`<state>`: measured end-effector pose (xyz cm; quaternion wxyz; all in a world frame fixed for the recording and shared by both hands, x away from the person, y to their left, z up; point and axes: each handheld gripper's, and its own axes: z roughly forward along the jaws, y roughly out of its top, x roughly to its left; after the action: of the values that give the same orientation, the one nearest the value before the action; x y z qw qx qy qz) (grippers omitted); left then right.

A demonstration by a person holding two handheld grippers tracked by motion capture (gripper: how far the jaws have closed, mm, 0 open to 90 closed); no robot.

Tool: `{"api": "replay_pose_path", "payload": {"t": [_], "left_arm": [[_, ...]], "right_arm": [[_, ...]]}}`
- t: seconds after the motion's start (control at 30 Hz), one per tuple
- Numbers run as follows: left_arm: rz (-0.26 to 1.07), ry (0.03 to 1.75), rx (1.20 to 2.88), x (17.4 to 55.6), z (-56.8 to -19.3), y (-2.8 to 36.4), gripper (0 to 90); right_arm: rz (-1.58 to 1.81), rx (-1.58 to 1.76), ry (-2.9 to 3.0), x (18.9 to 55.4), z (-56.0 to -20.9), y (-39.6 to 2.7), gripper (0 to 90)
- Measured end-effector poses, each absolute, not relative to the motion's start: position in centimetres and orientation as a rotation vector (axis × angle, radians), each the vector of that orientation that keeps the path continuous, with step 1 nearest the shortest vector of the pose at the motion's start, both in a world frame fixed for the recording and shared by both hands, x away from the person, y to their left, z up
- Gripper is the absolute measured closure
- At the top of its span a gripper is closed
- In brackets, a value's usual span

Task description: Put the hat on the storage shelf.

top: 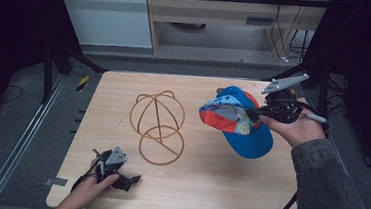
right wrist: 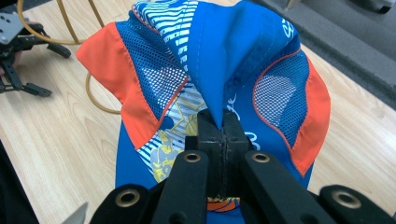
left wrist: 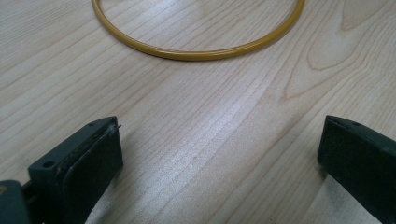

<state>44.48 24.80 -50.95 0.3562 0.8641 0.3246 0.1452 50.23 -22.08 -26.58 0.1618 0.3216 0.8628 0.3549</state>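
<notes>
A blue cap (top: 240,121) with orange panels and mesh hangs above the right half of the wooden table (top: 207,181). My right gripper (top: 259,112) is shut on it. In the right gripper view the jaws pinch a fold of the cap's blue cloth (right wrist: 224,70), and my right gripper (right wrist: 222,122) points along it. A yellow wire hat frame (top: 158,125) stands at the table's middle. My left gripper (top: 130,180) rests near the front left edge, open. Between its pads (left wrist: 95,158) lies bare wood, and the frame's ring (left wrist: 201,53) curves just ahead.
A person's right sleeve (top: 334,196) enters from the lower right. Metal rails (top: 17,146) run along the table's left side. A pale cabinet (top: 220,17) stands on the floor behind the table.
</notes>
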Motion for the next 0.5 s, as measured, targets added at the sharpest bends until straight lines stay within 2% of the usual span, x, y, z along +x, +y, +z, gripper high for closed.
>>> {"api": "replay_pose_path", "payload": {"t": [0.5], "left_arm": [[0.374, 0.839, 2.234, 44.5, -50.9, 24.8, 0.0]], "right_arm": [[1.044, 0.87, 2.417, 50.6, -23.6, -21.1, 90.0]]}}
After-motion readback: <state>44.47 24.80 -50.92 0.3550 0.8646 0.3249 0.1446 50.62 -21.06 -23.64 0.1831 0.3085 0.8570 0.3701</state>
